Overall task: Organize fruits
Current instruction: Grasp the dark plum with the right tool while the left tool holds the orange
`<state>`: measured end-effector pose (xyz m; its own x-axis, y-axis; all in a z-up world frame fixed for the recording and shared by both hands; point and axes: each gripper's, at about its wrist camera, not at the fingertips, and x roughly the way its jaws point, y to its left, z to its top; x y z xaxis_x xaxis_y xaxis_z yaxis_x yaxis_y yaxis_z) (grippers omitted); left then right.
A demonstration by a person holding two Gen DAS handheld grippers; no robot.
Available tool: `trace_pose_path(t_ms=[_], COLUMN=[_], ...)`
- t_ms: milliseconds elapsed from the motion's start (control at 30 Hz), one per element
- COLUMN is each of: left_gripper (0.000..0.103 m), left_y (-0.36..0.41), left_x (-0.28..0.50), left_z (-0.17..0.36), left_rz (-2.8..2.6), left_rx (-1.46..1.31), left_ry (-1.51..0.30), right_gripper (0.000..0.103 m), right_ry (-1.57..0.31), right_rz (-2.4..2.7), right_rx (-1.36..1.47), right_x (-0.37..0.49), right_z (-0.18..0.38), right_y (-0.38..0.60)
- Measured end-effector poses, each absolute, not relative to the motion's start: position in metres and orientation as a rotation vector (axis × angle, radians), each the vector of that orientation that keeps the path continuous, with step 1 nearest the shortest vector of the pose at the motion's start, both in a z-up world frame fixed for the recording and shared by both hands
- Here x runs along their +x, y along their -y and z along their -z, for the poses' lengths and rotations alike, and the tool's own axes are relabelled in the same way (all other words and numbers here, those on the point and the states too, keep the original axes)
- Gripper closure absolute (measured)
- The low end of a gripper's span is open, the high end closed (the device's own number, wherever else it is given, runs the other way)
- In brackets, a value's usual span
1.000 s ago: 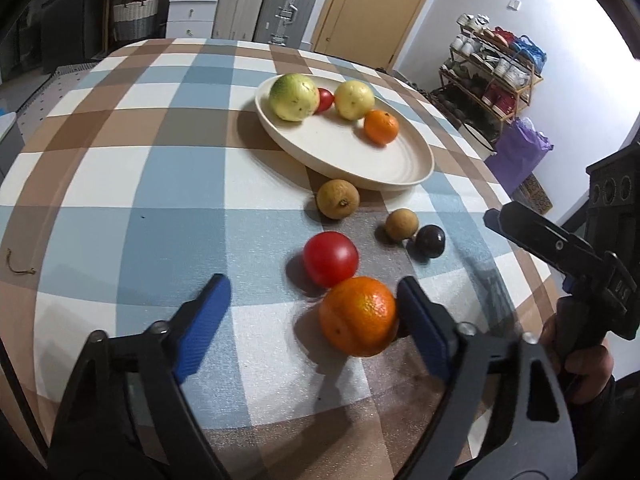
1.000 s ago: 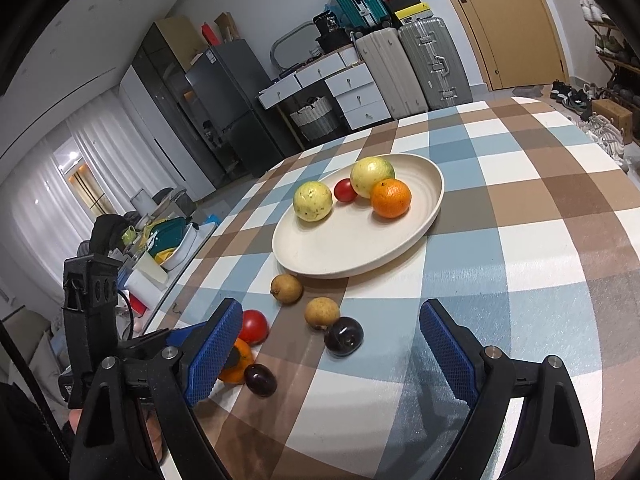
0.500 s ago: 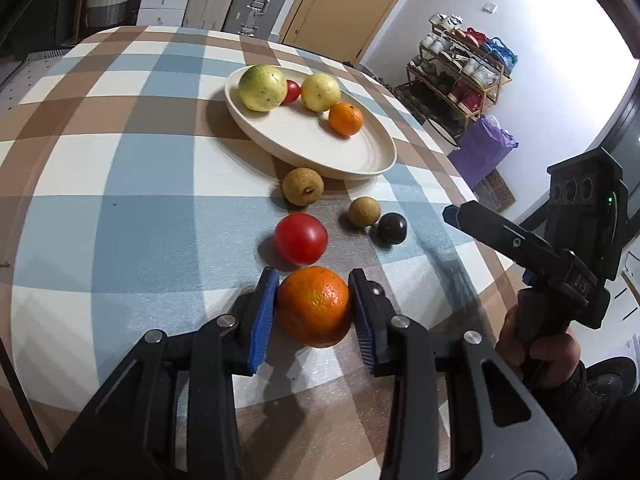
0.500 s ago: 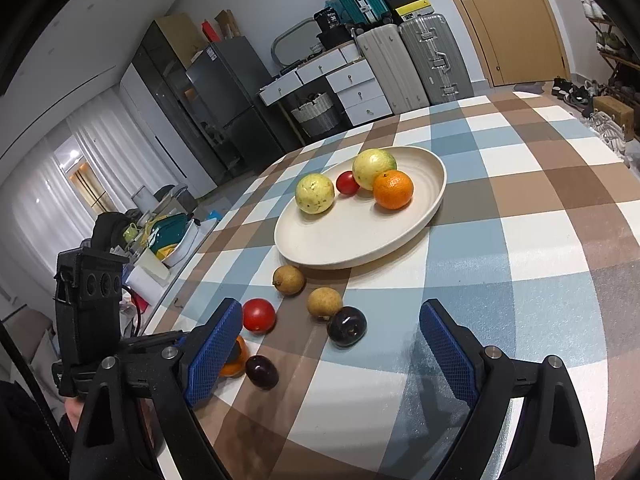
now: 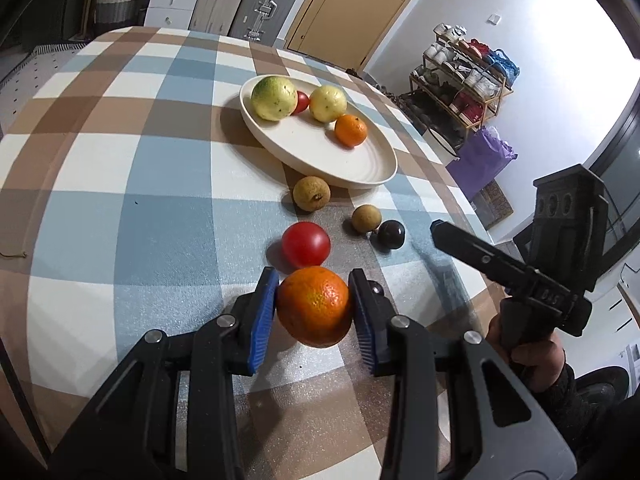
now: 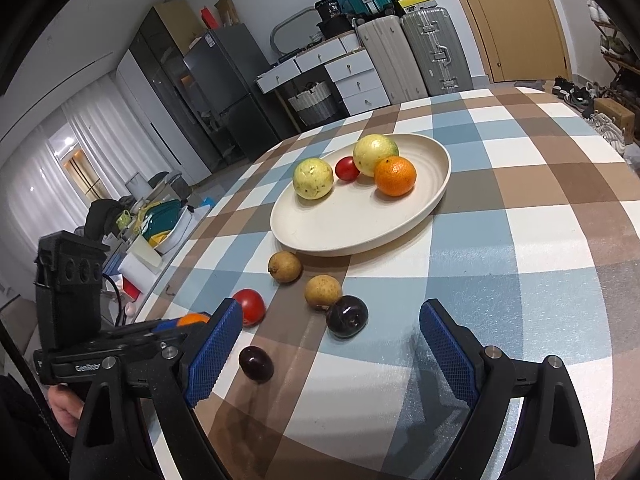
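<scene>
Left gripper (image 5: 314, 307): its blue-padded fingers (image 5: 262, 320) are closed on a large orange (image 5: 314, 306), one pad pressed to each side of the fruit, above the checked tabletop (image 5: 120, 184); the orange is near-round, so no long axis can be told. Right gripper (image 6: 330, 354): fingers (image 6: 214, 350) spread wide with nothing between the pads, hovering over the tabletop; a small dark plum (image 6: 256, 363) lies just beside its left finger. In the right wrist view the left gripper's body carries raised lettering that begins "Gen", the rest unclear; in the left wrist view the right gripper's rail bears marks too small to read. Beyond the held orange lies a tomato (image 5: 306, 243), close to it; further out are a brown fruit (image 5: 366, 219) touching a larger dark plum (image 5: 391, 234), and a second brown fruit (image 5: 312, 193) just beside the plate (image 5: 360, 168). The cream oval plate, long axis running away and to the left in the left wrist view, holds two yellow-green fruits (image 5: 274, 97), a small tomato (image 5: 302, 102) between them, and a small orange (image 5: 351, 131). Behind the tabletop stand suitcases (image 6: 434, 54), a drawer unit (image 6: 356, 76) and a shoe rack (image 5: 460, 88).
</scene>
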<state>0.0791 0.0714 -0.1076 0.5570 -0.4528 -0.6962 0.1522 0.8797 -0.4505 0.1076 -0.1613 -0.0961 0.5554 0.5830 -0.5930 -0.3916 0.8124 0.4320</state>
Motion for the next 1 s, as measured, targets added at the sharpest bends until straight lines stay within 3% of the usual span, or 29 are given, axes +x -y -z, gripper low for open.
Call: trace_pose_path(t_ms=[200, 533, 633, 800, 1000], left_gripper=[0.070, 0.070, 0.070, 0.070, 0.070], left_y=[-0.077, -0.083, -0.086, -0.090, -0.095], left_x=[0.076, 0.070, 0.069, 0.063, 0.060], left_z=[0.102, 0.101, 0.101, 0.100, 0.097], left_rz=[0.358, 0.362, 0.361, 0.354, 0.360], left_rx=[-0.371, -0.389, -0.398, -0.401, -0.408], left_ry=[-0.901, -0.894, -0.889, -0.875, -0.863], right_gripper=[0.012, 0.021, 0.031, 0.032, 0.050], right_ry=[-0.809, -0.830, -0.850, -0.854, -0.864], right_rz=[-0.578, -0.559, -0.559, -0.552, -0.545], right_rx=[0.231, 0.163, 0.144, 0.130, 0.106], right_x=[0.110, 0.116, 0.119, 0.120, 0.121], right_z=[0.098, 0.101, 0.104, 0.105, 0.106], right_y=[0.155, 0.145, 0.141, 0.138, 0.134])
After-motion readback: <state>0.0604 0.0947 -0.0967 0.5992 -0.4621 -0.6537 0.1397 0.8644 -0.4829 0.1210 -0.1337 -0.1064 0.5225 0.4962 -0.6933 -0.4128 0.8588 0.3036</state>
